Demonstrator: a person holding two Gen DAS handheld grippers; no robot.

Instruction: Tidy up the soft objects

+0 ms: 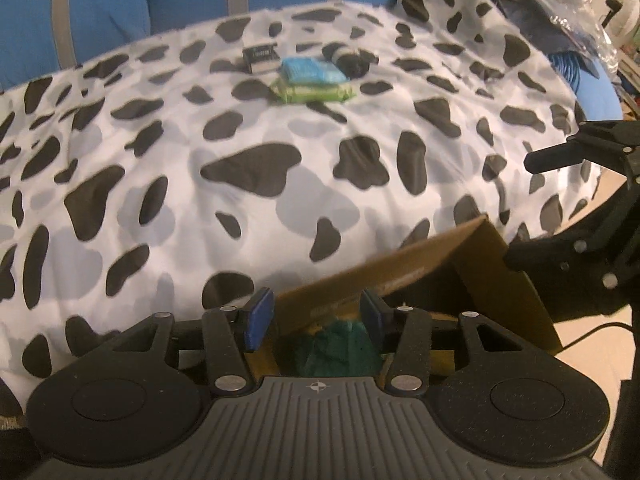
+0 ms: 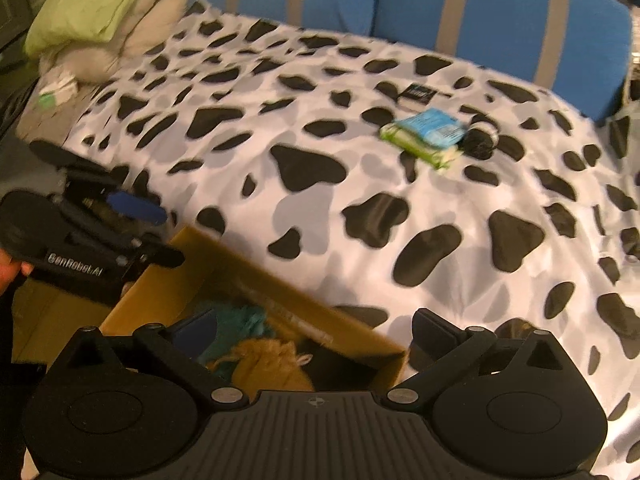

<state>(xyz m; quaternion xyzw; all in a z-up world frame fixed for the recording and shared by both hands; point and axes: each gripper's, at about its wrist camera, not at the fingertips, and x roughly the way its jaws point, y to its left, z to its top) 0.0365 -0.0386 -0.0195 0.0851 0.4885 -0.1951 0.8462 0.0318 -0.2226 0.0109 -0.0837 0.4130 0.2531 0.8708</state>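
Observation:
A brown cardboard box (image 2: 280, 292) stands against the near edge of the cow-print blanket. Inside it lie a teal cloth (image 2: 244, 320) and a mustard drawstring pouch (image 2: 272, 364). My right gripper (image 2: 316, 332) hangs over the box, its jaws wide open and empty. My left gripper (image 1: 316, 314) is open over the box's left corner. The box wall (image 1: 400, 276) and the teal cloth (image 1: 336, 344) show between its blue pads, which press on nothing. Far across the blanket a blue packet (image 1: 310, 70) rests on a green packet (image 1: 314, 92), with a black-and-white fuzzy roll (image 1: 352, 62) beside them.
A small black card (image 1: 262, 58) lies left of the packets. The blanket (image 2: 360, 168) covers a seat with a blue, grey-striped backrest (image 2: 480, 8). A green pillow (image 2: 92, 4) and white plush sit at the far left. Bags and clutter (image 1: 560, 12) crowd the far right. Bare floor (image 1: 592, 340) runs beside the box.

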